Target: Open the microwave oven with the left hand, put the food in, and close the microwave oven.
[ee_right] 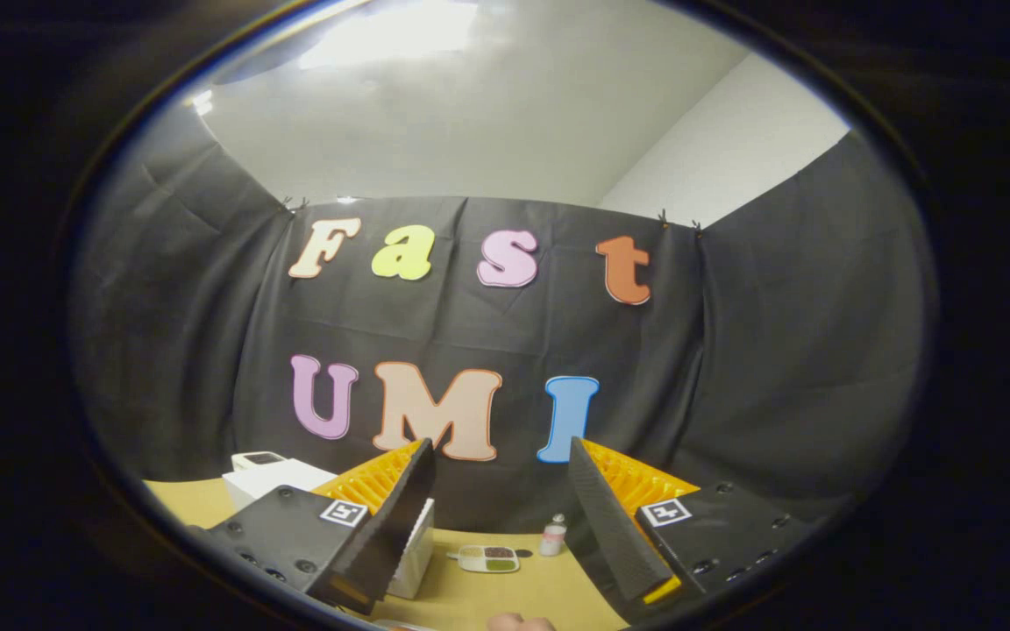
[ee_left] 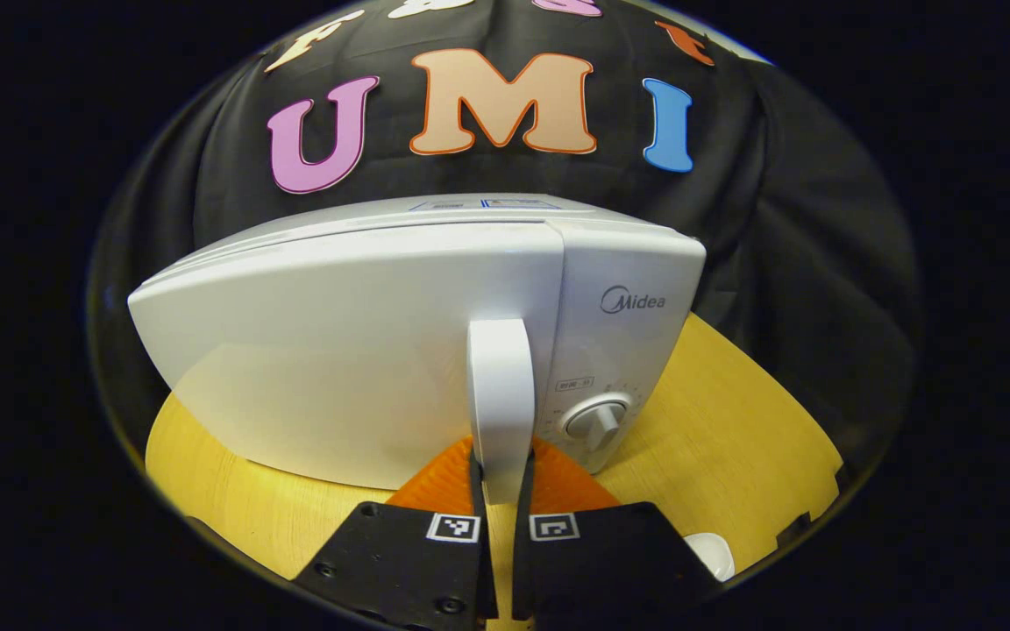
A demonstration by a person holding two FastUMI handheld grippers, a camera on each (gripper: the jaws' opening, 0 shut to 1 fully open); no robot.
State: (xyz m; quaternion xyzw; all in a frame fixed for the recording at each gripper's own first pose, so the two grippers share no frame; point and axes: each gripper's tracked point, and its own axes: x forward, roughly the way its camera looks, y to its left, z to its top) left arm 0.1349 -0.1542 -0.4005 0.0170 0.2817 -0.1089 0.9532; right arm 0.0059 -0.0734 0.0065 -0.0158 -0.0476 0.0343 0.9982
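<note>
The glossy white microwave oven [ee_left: 400, 342] stands on the pale wooden table [ee_left: 733, 421], its smooth curved door facing the left gripper [ee_left: 501, 491]. That gripper's black, orange-backed fingers are clamped on the door's upright white handle [ee_left: 501, 394], whose long axis runs vertically; a round dial [ee_left: 597, 421] sits just right of the handle. The right gripper [ee_right: 501, 517] is held wide apart, empty, above a small tray of food [ee_right: 489, 558] and a small bottle [ee_right: 552, 536].
</note>
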